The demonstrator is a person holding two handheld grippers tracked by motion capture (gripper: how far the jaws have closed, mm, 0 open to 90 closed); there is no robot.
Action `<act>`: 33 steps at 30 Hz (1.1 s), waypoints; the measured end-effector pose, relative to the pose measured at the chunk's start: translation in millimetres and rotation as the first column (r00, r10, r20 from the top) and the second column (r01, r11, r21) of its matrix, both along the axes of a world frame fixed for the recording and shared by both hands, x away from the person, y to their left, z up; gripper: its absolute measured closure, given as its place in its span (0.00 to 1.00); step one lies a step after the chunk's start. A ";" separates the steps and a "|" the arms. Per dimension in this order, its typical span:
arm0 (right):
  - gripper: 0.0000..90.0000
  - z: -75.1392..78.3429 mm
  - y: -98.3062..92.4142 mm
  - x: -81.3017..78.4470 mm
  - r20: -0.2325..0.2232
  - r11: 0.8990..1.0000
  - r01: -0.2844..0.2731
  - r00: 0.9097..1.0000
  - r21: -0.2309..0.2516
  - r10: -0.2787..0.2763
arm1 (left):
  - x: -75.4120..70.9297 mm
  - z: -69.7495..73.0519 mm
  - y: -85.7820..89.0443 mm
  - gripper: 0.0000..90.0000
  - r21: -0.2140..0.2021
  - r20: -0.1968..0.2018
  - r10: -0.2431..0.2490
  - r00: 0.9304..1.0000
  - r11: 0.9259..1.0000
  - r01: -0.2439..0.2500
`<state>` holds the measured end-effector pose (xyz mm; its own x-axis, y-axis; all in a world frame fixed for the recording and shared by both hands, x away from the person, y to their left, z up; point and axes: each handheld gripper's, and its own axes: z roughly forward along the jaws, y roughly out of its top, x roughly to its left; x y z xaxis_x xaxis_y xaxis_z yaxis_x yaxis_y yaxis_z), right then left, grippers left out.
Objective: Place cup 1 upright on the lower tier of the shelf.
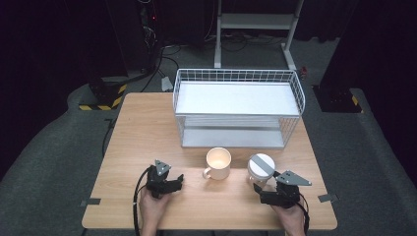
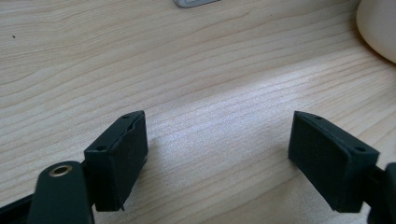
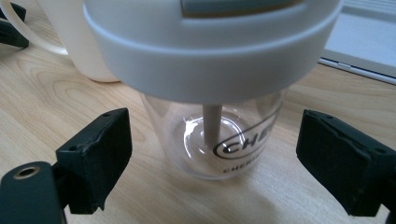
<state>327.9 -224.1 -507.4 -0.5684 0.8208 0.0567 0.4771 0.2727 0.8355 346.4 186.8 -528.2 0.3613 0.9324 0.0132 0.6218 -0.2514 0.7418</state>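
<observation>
- Resting on the light wooden tabletop (image 1: 147,132) near its front edge, left tongs (image 1: 178,180) sit released, nothing between the jaws; left gripper view shows bare wood grain in the gap between the black pads (image 2: 126,154).
- Right tongs (image 1: 257,189) sit just in front of a clear glass jar with a white lid and grey centre patch (image 1: 260,167); jaws spread wide either side of it, not pressing it.
- Right gripper view gives the close look: jar (image 3: 219,140) stands upright on the tabletop between the pads (image 3: 100,154), visible gaps on both sides, dark printed logo on the glass, a beige stem hanging down inside from the lid.
- High view gives layout instead: cream ceramic mug with handle (image 1: 218,163) stands just left of the jar, between the two tongs.
- Same mug shows as a cream curve at the upper right edge in left gripper view (image 2: 378,28) and behind the jar in right gripper view (image 3: 79,42).
- White wire two-tier basket shelf (image 1: 238,105) stands behind mug and jar at the tabletop's far side; high view shows both tiers bare.
- A person's hands (image 1: 152,209) hold both tongs from the bottom edge.
</observation>
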 end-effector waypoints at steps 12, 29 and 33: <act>0.12 4.1 6.2 8.6 0.023 1.000 0.013 1.000 -0.001 -0.013 | 0.0 0.0 0.0 0.22 0.000 0.000 0.001 1.000 1.000 -0.001; 0.12 6.6 13.9 16.2 0.041 1.000 0.018 0.999 -0.005 -0.018 | 0.0 0.0 0.1 0.22 0.000 0.000 0.000 1.000 1.000 0.000; 0.14 6.0 15.5 17.5 0.049 1.000 0.017 0.999 -0.012 -0.016 | 0.0 0.0 0.0 0.22 -0.001 0.000 0.001 1.000 1.000 -0.001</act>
